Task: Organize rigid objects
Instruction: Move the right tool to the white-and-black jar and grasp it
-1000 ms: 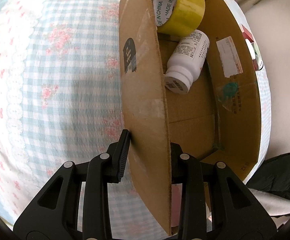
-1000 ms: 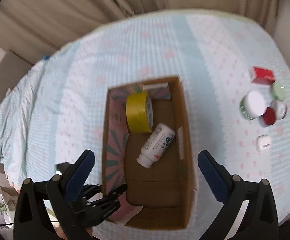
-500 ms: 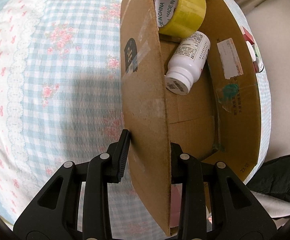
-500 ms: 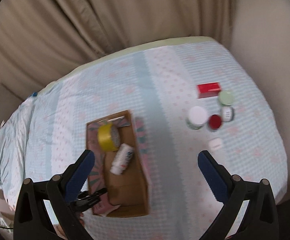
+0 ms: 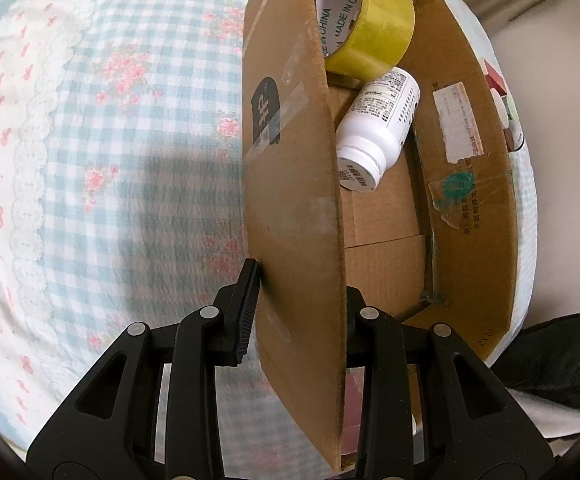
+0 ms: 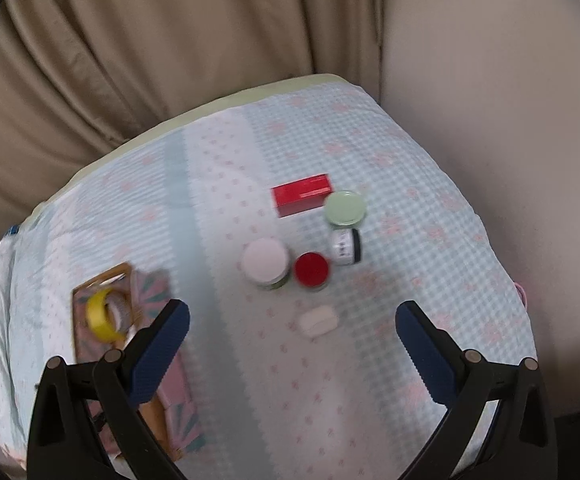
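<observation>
Beige curtain [image 6: 138, 52] behind checked floral bedspread [image 6: 389, 184].

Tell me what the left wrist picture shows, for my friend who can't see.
Black tongs pinch the side wall of a cardboard box. Inside the box are a yellow tape roll and a white bottle lying on its side. The box sits on a blue checked cloth with pink flowers.

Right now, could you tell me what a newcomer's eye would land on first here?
The left gripper clamps the brown cardboard box wall; inside lie a yellow tape roll and a white plastic bottle. Ahead of the open right gripper, a red rectangular box and round-lidded jars cluster on the gingham cloth.
</observation>
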Tool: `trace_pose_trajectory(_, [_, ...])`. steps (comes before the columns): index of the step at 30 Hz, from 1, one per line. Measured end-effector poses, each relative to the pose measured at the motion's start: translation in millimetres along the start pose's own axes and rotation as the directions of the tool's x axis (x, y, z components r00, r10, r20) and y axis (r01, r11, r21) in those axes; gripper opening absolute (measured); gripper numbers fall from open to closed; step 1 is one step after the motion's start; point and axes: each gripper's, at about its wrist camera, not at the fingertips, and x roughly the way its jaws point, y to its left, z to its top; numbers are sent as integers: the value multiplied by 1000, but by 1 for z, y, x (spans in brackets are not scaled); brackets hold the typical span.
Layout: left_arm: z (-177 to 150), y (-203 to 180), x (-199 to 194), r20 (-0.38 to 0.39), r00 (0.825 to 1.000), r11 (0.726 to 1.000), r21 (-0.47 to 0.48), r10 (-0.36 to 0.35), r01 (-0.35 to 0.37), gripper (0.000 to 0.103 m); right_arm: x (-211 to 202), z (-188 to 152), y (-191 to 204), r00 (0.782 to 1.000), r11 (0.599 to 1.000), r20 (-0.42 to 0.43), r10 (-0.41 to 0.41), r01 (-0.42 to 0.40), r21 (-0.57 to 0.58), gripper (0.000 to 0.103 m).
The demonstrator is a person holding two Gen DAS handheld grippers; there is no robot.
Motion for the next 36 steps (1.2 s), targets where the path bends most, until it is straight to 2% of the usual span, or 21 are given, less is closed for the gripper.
trace_pose_trajectory(11, [-1, 11, -4, 10, 1000, 1000, -11, -14, 14, 28, 129, 32, -73, 996, 992, -77, 39, -30, 122, 103])
trace_pose_trajectory(20, [-12, 21, -7, 45, 999, 998, -50, -25, 27, 28, 211, 41, -82, 989, 988, -131, 65, -46, 147, 101])
trace_pose_trajectory(30, [-22, 18, -8, 62, 998, 998, -61, -21, 25, 28, 263, 35, -83, 986, 988, -161, 30, -4, 157, 77])
trace_pose_trajectory(32, [-22, 18, -9, 62, 998, 998, -58, -22, 26, 28, 269, 33, -85, 984, 987, -173, 29, -1, 163, 63])
trace_pose_trajectory(34, [-22, 18, -8, 60, 998, 998, -55, -23, 26, 28, 275, 31, -87, 981, 985, -187, 46, -14, 171, 55])
trace_pose_trajectory(36, [-21, 18, -8, 57, 998, 998, -51, -20, 23, 28, 274, 30, -86, 983, 987, -178, 38, -8, 163, 54])
